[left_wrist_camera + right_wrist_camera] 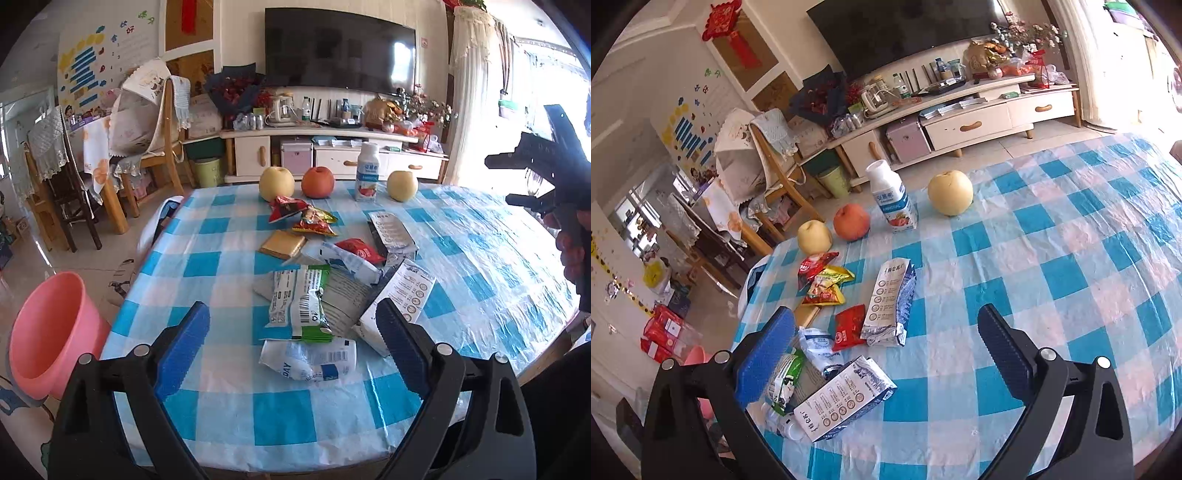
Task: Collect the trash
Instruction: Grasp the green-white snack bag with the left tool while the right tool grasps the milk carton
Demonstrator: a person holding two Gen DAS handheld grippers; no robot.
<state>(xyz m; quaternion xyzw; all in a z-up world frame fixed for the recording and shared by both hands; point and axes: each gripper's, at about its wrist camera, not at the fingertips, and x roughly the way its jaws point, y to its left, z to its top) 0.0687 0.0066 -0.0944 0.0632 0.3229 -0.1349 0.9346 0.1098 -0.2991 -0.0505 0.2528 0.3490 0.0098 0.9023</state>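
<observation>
Blue-and-white checked plastic tablecloth [229, 229] covers the round table in a living room, with a dark television [340, 48] on the far wall. Both tools are empty: my left gripper [291, 339] has its blue pads spread wide above the near edge of the trash pile, and my right gripper [886, 347] is equally spread, hovering over the cloth just right of the pile.

The trash lies in a loose heap at the table's centre-left. Nearest to me is a crumpled white-and-blue plastic pouch [310, 360], partly overlapped by a green-and-white printed wrapper [301, 302]. Flattened white cartons [846, 397] sit to the right; red and yellow foil snack packets [306, 216] lie farther off. These are thin, light and springy.

Procedure, as I judge it: lower the left pads astride the nearest pouch, pinch a raised fold, then carry it left to the pink plastic bucket [51, 332] beside the table. Leave the three round fruits [317, 181] and the upright white drink bottle [367, 171] on the far side untouched.
</observation>
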